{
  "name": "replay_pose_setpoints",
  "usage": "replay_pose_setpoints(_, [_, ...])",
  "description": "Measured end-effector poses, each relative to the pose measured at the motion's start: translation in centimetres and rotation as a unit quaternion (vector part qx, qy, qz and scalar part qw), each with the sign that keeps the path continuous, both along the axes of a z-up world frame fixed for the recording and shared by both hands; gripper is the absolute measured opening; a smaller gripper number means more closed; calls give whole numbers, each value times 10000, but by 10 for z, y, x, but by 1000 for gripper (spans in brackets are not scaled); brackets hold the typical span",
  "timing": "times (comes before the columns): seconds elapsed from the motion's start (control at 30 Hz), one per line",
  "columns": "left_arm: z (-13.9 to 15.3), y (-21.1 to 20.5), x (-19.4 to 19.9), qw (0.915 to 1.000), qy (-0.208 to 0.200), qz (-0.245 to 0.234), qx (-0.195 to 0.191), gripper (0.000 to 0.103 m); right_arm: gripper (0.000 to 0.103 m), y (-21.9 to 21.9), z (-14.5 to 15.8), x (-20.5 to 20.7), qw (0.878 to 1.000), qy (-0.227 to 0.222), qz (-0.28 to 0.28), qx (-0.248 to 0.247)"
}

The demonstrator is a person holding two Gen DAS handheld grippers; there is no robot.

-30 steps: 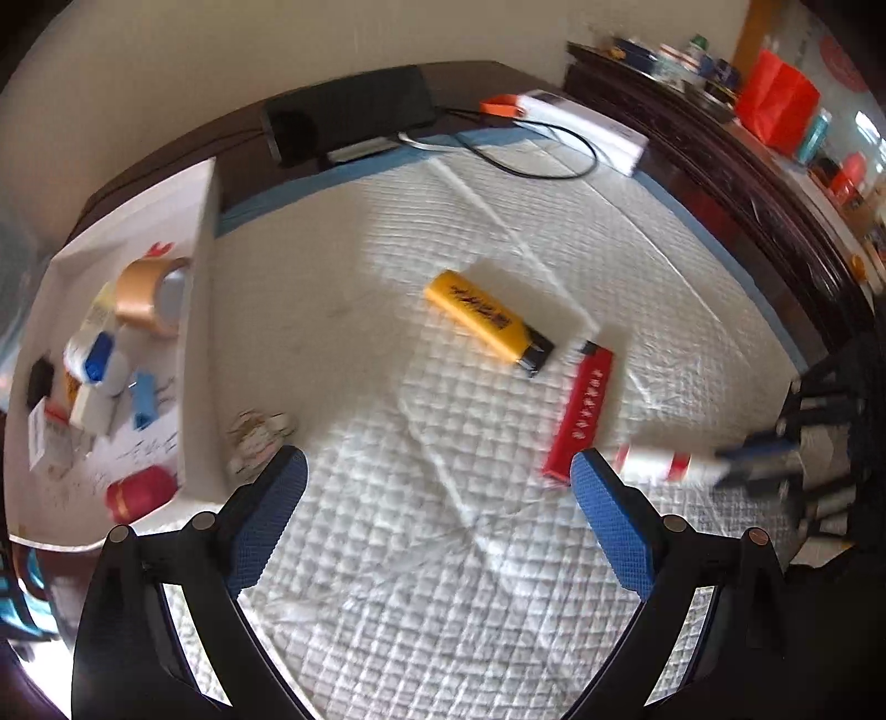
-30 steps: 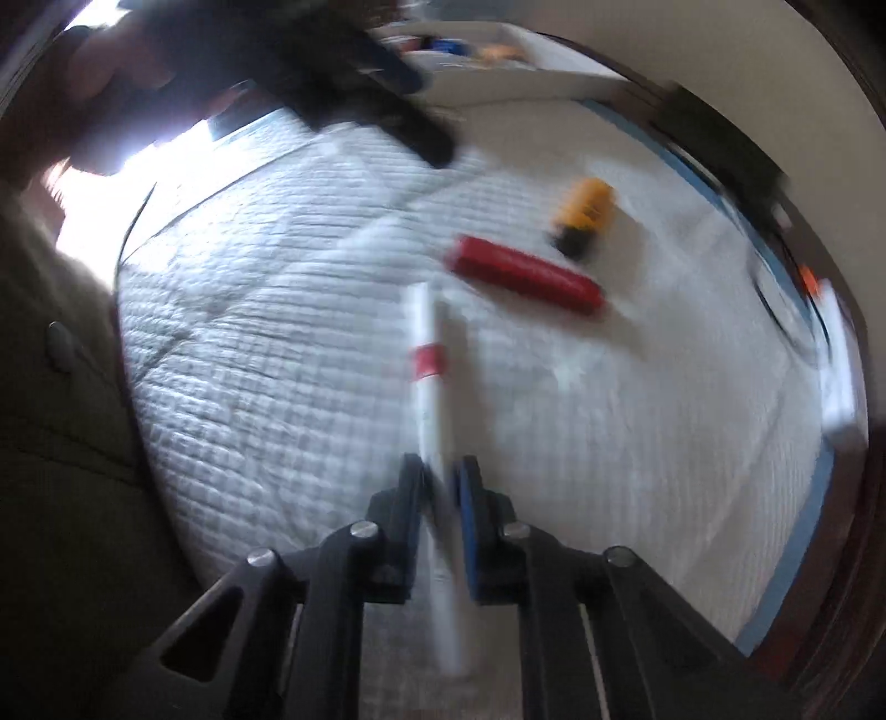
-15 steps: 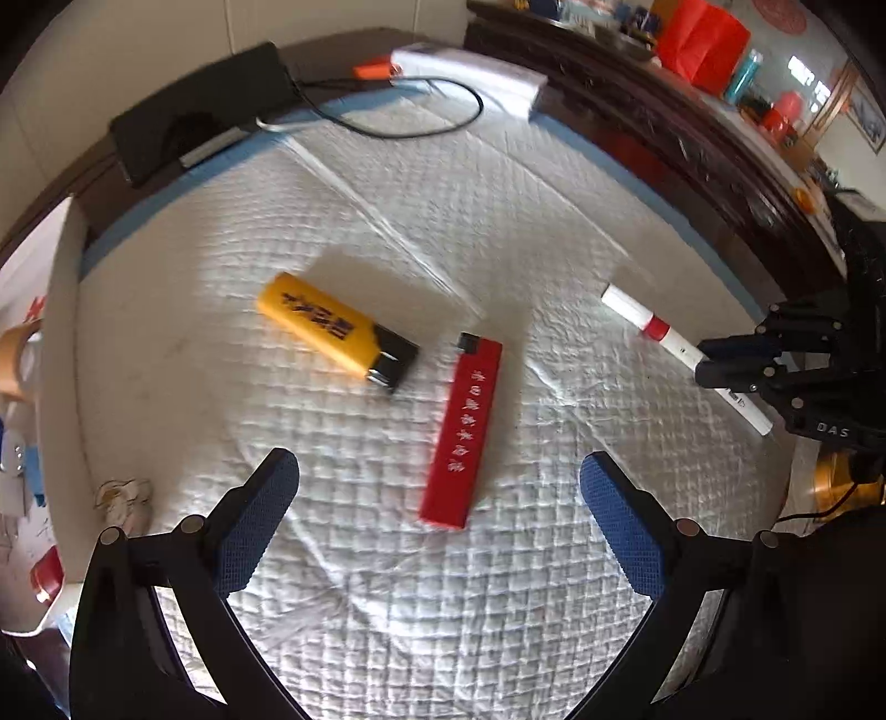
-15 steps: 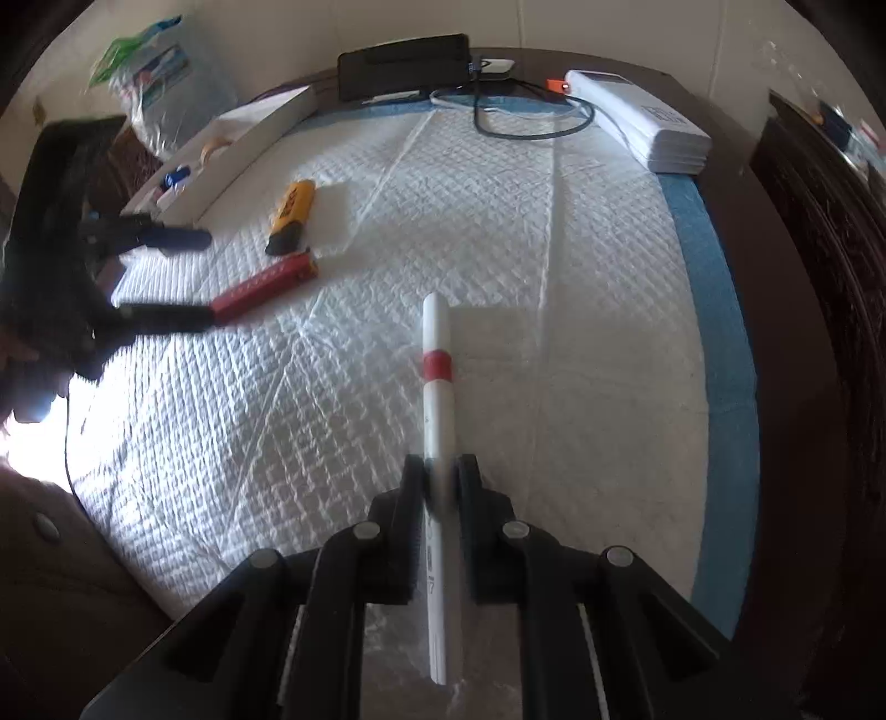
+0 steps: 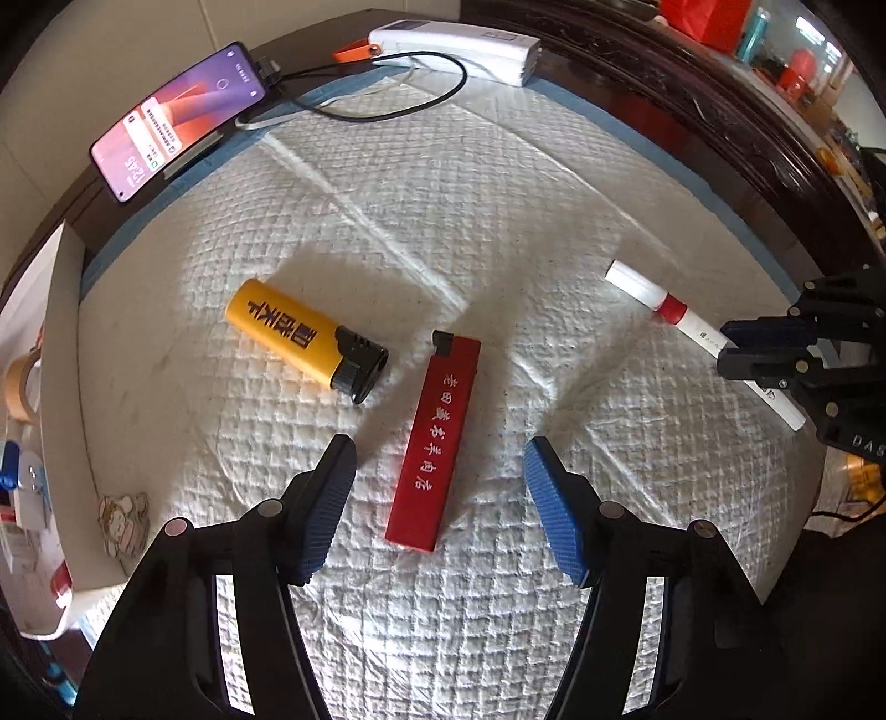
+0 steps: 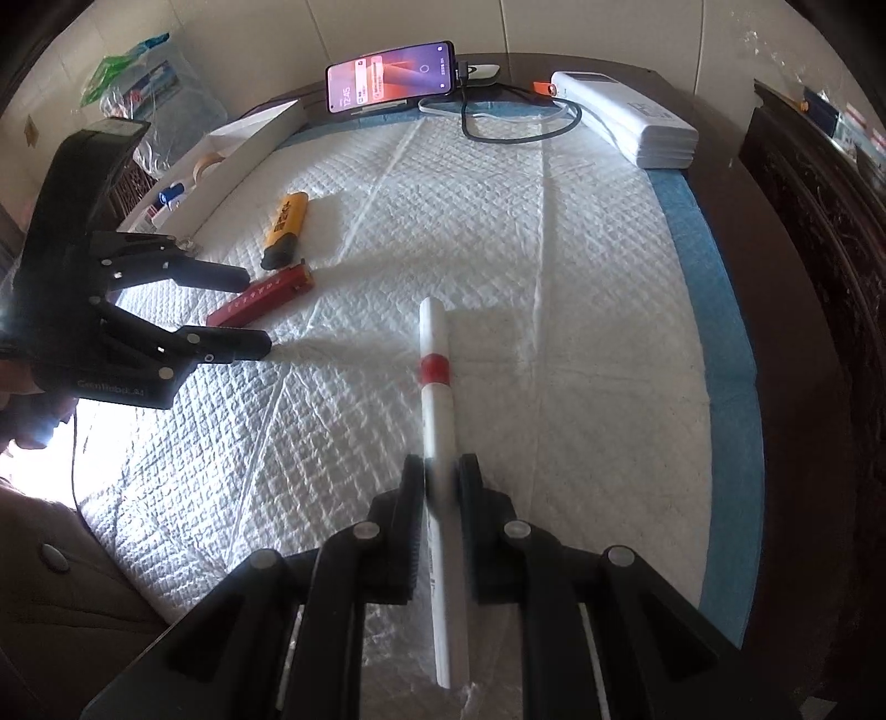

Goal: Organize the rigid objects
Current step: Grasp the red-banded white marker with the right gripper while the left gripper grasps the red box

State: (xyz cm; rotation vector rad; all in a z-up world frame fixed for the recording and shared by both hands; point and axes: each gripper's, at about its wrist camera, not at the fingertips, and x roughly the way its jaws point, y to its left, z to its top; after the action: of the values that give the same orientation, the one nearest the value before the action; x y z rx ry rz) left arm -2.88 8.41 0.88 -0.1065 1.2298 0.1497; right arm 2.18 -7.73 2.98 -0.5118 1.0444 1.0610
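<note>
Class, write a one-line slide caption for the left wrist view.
Left claw closing around a red lighter, not yet gripping; yellow lighter lies beside it.

Dark wooden counter (image 6: pixel 786 421), covered by white quilted pad (image 5: pixel 498 221). On pad: yellow lighter (image 5: pixel 304 338), red lighter (image 5: pixel 434 443). At counter's far edge: phone (image 5: pixel 177 119), white power bank (image 5: pixel 454 50), black cable (image 5: pixel 387 105). Left: white tray (image 5: pixel 61 387).
</note>
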Motion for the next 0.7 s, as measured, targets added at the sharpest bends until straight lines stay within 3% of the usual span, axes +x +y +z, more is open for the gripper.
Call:
replay_pose_setpoints(0.07, [0, 0, 1, 10000, 0, 16, 10, 63, 14, 1, 1, -4, 9999, -121, 14, -59])
replay_pose_setpoints(0.2, [1, -2, 1, 10000, -25, -14, -8, 58, 31, 5, 1, -13, 9996, -238, 123, -91])
replay_pose_setpoints(0.33, [3, -11, 2, 9997, -129, -213, -8, 35, 36, 11, -1, -25, 9970, -657, 308, -281])
replay_pose_setpoints(0.43, [3, -13, 0, 9995, -193, -227, -40, 23, 36, 10, -1, -23, 9976, -581, 272, -256])
replay_pose_setpoints(0.53, [3, -11, -2, 9995, -257, -160, -62, 16, 34, 10, -1, -24, 9971, -642, 302, -276])
replay_pose_setpoints(0.6, [3, -11, -4, 9994, -306, -123, -50, 16, 10, 10, 0, -24, 9972, -635, 303, -238])
replay_pose_setpoints(0.7, [3, -12, -6, 9993, -366, -92, -56, 16, 10, 7, 0, -23, 9981, -547, 260, -149])
